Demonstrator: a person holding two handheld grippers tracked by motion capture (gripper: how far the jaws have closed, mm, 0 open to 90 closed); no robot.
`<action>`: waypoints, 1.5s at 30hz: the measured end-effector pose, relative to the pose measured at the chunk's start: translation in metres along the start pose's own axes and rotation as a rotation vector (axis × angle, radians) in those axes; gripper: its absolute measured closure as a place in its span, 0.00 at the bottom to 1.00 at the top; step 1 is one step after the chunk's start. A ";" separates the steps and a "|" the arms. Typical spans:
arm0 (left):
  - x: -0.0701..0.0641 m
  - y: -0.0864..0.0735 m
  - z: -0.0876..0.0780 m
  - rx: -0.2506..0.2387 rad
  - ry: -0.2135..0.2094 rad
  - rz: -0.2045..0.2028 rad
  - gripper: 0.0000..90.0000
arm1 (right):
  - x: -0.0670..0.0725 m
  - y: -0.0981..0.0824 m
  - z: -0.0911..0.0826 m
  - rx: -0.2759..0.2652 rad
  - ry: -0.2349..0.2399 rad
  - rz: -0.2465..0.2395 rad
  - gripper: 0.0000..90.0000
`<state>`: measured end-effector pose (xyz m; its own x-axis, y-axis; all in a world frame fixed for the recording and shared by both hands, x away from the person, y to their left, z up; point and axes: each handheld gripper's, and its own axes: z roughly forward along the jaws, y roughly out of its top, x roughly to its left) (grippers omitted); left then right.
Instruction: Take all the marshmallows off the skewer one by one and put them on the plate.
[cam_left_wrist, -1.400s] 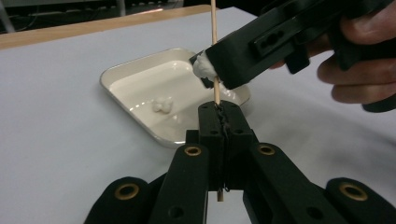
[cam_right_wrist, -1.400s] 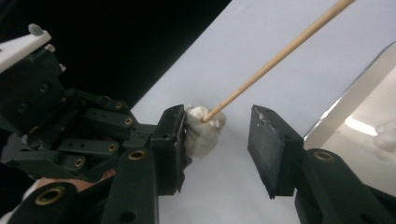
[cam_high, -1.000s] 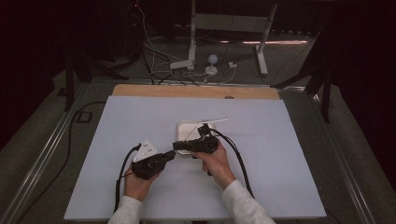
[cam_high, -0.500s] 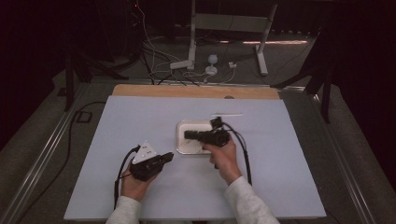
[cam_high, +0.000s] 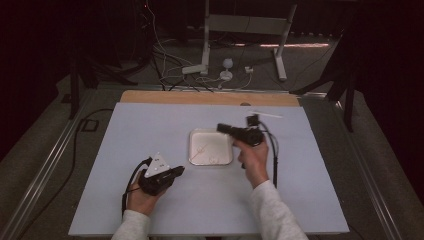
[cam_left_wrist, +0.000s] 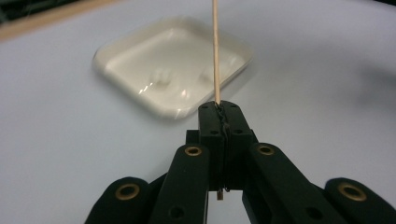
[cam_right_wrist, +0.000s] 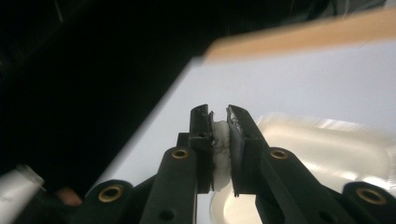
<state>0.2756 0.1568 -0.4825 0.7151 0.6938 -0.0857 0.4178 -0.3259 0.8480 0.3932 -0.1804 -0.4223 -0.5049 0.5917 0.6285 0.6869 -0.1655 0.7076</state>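
A thin wooden skewer (cam_left_wrist: 215, 51) is clamped in my left gripper (cam_left_wrist: 219, 108) and points out over a white square tray (cam_left_wrist: 140, 60). Two small white pieces (cam_left_wrist: 163, 77) lie in that tray. In the high view the left gripper (cam_high: 179, 171) rests low at the tray's near left. My right gripper (cam_high: 221, 128) hovers over the far right corner of the tray (cam_high: 220, 142). Its jaws (cam_right_wrist: 219, 114) are shut on a small soft white piece (cam_right_wrist: 221, 147), with the tray (cam_right_wrist: 327, 149) below and to the right.
The pale table top (cam_high: 150, 125) ends in a wooden strip (cam_high: 210, 97) along its far edge. Behind it stand a metal frame (cam_high: 205, 50) and loose cables (cam_high: 165, 75) on the floor. Metal rails (cam_high: 45, 170) run along both sides.
The right hand has lifted and moved away to the right, from over the tray's middle to its far right corner, carrying the white piece. The left hand has stayed put.
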 end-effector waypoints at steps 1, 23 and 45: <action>0.003 0.001 -0.003 -0.024 0.001 -0.018 1.00 | -0.004 0.006 -0.009 0.003 -0.006 -0.009 0.91; 0.004 0.006 -0.004 -0.062 0.006 -0.043 1.00 | 0.002 0.006 -0.001 0.099 -0.035 -0.141 0.88; 0.006 0.006 -0.005 -0.072 0.005 -0.060 1.00 | -0.007 -0.006 0.024 0.156 -0.125 -0.202 0.86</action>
<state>0.2801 0.1619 -0.4751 0.6873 0.7138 -0.1348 0.4181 -0.2369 0.8770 0.4046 -0.1646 -0.4384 -0.5779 0.6944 0.4287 0.6562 0.0830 0.7500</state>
